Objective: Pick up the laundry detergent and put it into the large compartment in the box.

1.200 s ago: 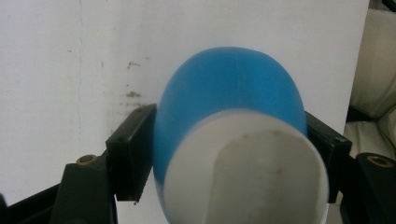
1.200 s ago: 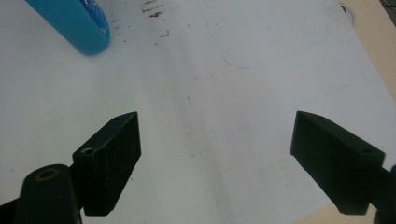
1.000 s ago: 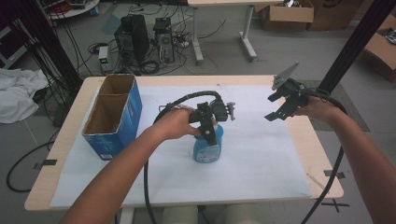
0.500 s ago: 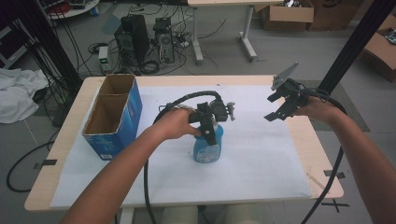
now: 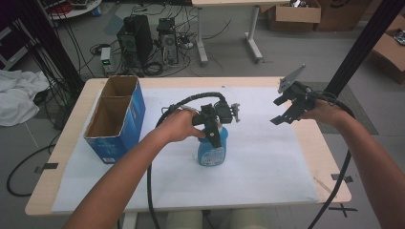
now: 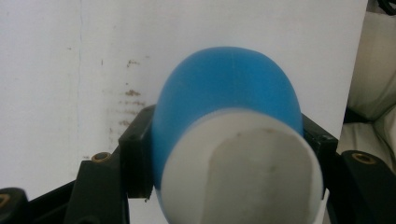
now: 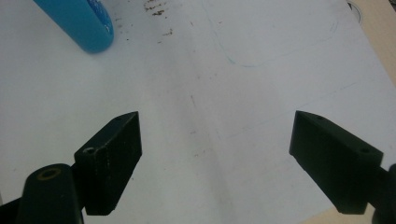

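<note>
While the left gripper [image 5: 216, 135] grips the blue bottle [image 5: 212, 151] near its white cap, its jaws having just been closing onto it, the step in hand looks like securing the grasp before a lift. The bottle stands upright on the white sheet [image 5: 267, 171] at mid-table, right of the blue cardboard box [image 5: 115, 119], with the pads pressing both sides of it (clear in the left gripper view). The right gripper [image 5: 288, 109] hovers well apart over the right side, jaws wide and empty. Next, probably, comes a straight, steady lift, perhaps toward the box's open compartments.
</note>
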Action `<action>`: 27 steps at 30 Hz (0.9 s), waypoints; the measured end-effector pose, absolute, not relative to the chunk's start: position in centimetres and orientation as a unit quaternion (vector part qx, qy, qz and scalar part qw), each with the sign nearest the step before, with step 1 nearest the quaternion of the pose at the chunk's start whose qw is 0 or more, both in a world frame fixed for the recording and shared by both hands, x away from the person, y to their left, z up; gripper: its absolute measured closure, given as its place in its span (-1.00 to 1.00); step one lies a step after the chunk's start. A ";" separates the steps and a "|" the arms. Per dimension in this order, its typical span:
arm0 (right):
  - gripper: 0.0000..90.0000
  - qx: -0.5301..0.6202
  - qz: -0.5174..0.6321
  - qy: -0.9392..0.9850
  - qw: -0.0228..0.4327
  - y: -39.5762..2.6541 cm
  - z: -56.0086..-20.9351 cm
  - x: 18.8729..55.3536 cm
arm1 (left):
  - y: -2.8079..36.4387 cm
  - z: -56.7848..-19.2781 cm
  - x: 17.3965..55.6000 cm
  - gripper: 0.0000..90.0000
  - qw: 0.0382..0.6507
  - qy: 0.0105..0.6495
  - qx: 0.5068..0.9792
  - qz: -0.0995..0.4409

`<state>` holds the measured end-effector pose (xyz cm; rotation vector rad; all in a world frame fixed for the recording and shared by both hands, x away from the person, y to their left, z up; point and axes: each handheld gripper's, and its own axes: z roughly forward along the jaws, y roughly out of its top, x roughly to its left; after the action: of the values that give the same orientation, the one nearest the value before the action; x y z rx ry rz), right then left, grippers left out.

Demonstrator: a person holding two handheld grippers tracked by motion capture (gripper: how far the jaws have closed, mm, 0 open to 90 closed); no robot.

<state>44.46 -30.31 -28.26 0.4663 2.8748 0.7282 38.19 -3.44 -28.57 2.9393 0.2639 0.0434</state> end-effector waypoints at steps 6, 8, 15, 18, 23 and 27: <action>-0.62 0.156 0.242 0.955 0.071 -30.4 -28.2 44.4 | -2.9 -28.0 38.3 -0.16 0.094 0.105 0.990 0.024; -0.62 0.154 0.242 0.955 0.072 -30.4 -28.2 44.3 | -2.7 -27.5 38.3 -0.16 0.094 0.113 0.989 0.024; -0.62 0.155 0.241 0.955 0.071 -30.3 -28.0 44.1 | -2.0 -25.0 38.1 -0.16 0.091 0.133 0.986 0.041; -0.62 0.152 0.242 0.956 0.072 -30.3 -28.0 44.0 | -1.7 -23.8 38.1 -0.16 0.092 0.146 0.984 0.044; -0.62 0.153 0.241 0.956 0.071 -30.2 -27.9 43.9 | -1.1 -21.6 38.1 -0.16 0.093 0.174 0.979 0.049; -0.62 0.152 0.241 0.956 0.071 -30.1 -27.9 43.9 | -0.6 -19.7 38.1 -0.16 0.097 0.191 0.975 0.056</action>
<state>43.87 -30.10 -27.86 0.4567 2.8739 0.7260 38.09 -0.58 -19.70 2.8873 0.5665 0.1645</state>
